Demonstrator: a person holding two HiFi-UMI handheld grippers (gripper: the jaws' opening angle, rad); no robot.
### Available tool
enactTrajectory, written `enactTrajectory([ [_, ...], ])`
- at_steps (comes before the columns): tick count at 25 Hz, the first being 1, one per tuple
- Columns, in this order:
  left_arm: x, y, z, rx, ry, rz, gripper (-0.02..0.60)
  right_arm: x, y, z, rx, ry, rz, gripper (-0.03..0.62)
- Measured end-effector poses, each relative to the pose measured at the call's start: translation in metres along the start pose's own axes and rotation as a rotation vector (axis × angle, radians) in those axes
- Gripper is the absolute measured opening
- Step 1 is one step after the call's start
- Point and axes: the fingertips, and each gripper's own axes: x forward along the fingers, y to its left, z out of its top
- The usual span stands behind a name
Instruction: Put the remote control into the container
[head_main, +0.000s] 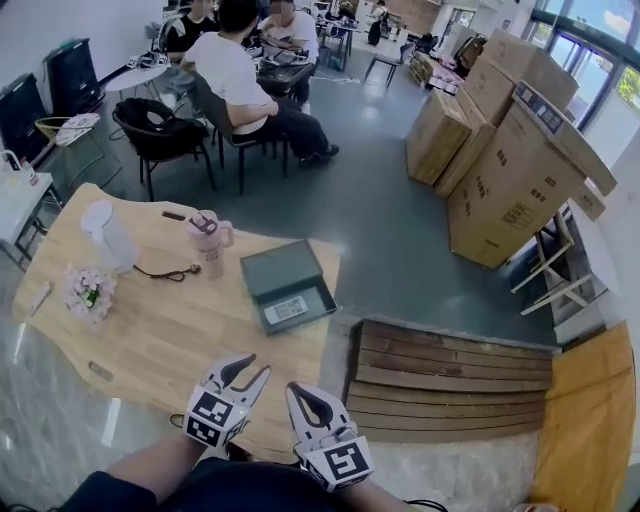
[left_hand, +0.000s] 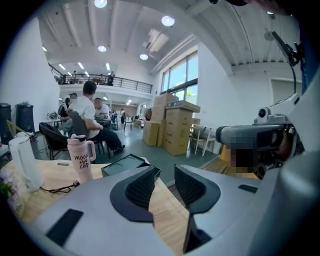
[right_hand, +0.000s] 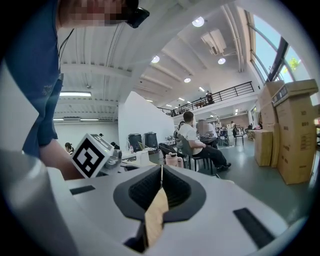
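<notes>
A dark grey-green open box lies at the right end of the wooden table. In its near half rests a pale flat rectangular thing, which looks like the remote control. Both grippers hover over the table's near edge, well short of the box. My left gripper is open with nothing between its pads; in the left gripper view the box shows just beyond its fingers. My right gripper is beside it, with its pads closed together and empty.
On the table stand a pink lidded cup, a white jug, a flower bunch and a thin cable. A low slatted wooden platform lies right of the table. Cardboard boxes and seated people are farther off.
</notes>
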Motion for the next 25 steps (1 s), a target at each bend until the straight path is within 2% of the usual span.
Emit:
enactTrajectory([
  [2, -0.017, -0.013, 0.004, 0.008, -0.021, -0.022, 0.116, -0.002, 0.006, 0.001, -0.005, 0.0, 0.004, 0.018],
  [6, -0.046, -0.031, 0.006, -0.026, -0.066, -0.055, 0.073, -0.001, 0.016, 0.003, -0.011, -0.003, 0.011, 0.018],
  [14, -0.076, -0.048, 0.012, -0.044, -0.154, -0.104, 0.018, -0.005, 0.03, -0.005, -0.01, -0.002, 0.005, 0.017],
  [25, -0.088, -0.055, 0.02, -0.02, -0.195, -0.146, 0.012, 0.001, 0.048, -0.008, -0.028, -0.003, 0.04, 0.017],
])
